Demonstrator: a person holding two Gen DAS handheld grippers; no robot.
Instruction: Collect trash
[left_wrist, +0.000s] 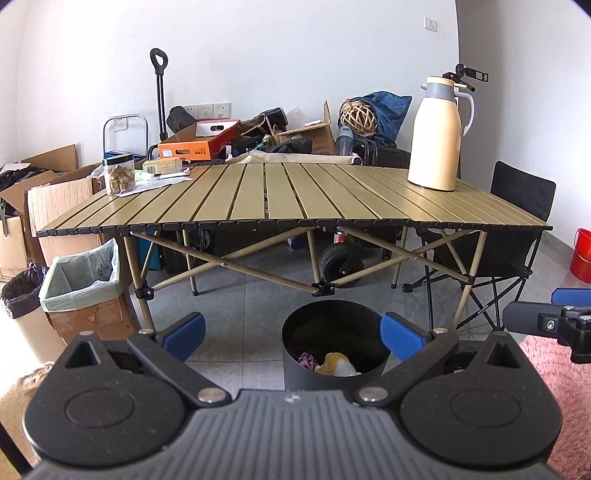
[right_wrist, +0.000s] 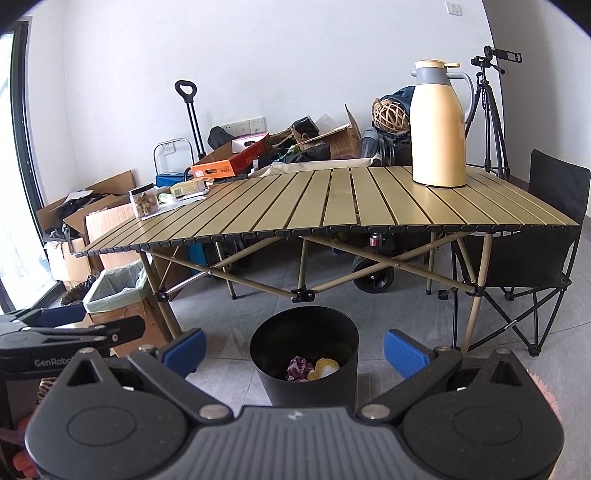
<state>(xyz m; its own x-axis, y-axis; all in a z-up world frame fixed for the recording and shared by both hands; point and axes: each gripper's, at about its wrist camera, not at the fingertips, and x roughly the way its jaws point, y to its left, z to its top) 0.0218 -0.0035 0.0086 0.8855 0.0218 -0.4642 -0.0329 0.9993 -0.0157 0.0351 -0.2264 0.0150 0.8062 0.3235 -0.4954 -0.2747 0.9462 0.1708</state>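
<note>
A round black bin (left_wrist: 334, 328) (right_wrist: 304, 343) stands on the floor in front of the table. Inside lie crumpled purple trash (left_wrist: 308, 360) (right_wrist: 297, 368) and yellow-white trash (left_wrist: 338, 363) (right_wrist: 325, 368). My left gripper (left_wrist: 293, 338) is open and empty, held just short of the bin. My right gripper (right_wrist: 295, 350) is also open and empty, level with the bin. Each gripper shows in the other's view, the right gripper (left_wrist: 546, 321) at the right edge and the left gripper (right_wrist: 70, 328) at the left edge.
A slatted folding table (left_wrist: 295, 195) (right_wrist: 332, 206) carries a cream thermos jug (left_wrist: 437, 133) (right_wrist: 439, 125), a clear jar (left_wrist: 118, 173) (right_wrist: 142, 201) and papers. Lined box bins (left_wrist: 81, 284) (right_wrist: 114, 291) stand left, a folding chair (left_wrist: 517, 229) (right_wrist: 535, 236) right, clutter behind.
</note>
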